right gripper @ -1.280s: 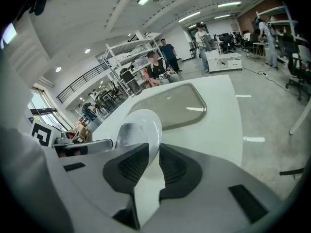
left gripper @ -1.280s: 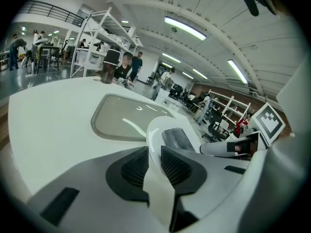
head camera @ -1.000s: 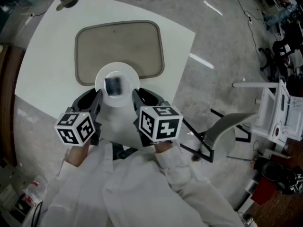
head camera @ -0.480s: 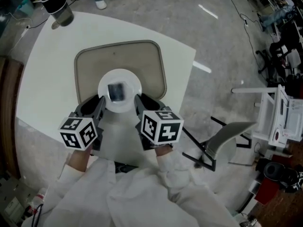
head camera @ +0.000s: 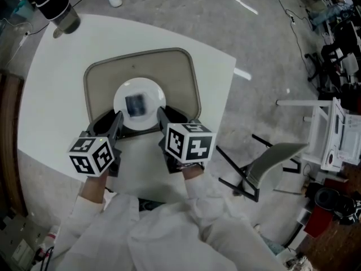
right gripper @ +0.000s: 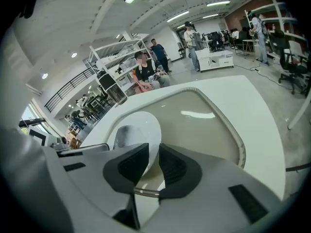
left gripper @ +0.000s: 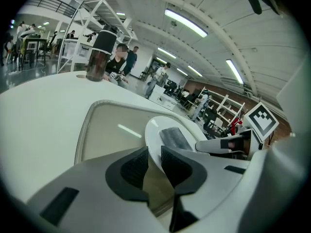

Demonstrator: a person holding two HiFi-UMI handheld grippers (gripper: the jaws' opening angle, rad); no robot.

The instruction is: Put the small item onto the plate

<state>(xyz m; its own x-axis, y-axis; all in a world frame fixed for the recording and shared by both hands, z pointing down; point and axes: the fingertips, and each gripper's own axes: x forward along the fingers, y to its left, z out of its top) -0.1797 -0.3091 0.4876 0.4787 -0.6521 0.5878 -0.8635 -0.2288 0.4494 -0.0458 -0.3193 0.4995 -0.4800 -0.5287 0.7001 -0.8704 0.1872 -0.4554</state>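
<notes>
A white plate carries a small dark grey flat item at its middle. It sits over the beige tray, toward the tray's near side. My left gripper is shut on the plate's left near rim, and my right gripper is shut on its right near rim. In the left gripper view the plate's rim runs in between the pads, with the item beyond. The right gripper view shows the plate entering the jaws the same way. Whether the plate rests on the tray I cannot tell.
The tray lies on a white table. A dark cup stands at the table's far left corner. A grey chair is on the floor to the right. People stand far off in the room.
Both grippers have carried the plate with the item away from me, from the tray's near edge to a spot over the tray. Their hold on the rim looks the same.
</notes>
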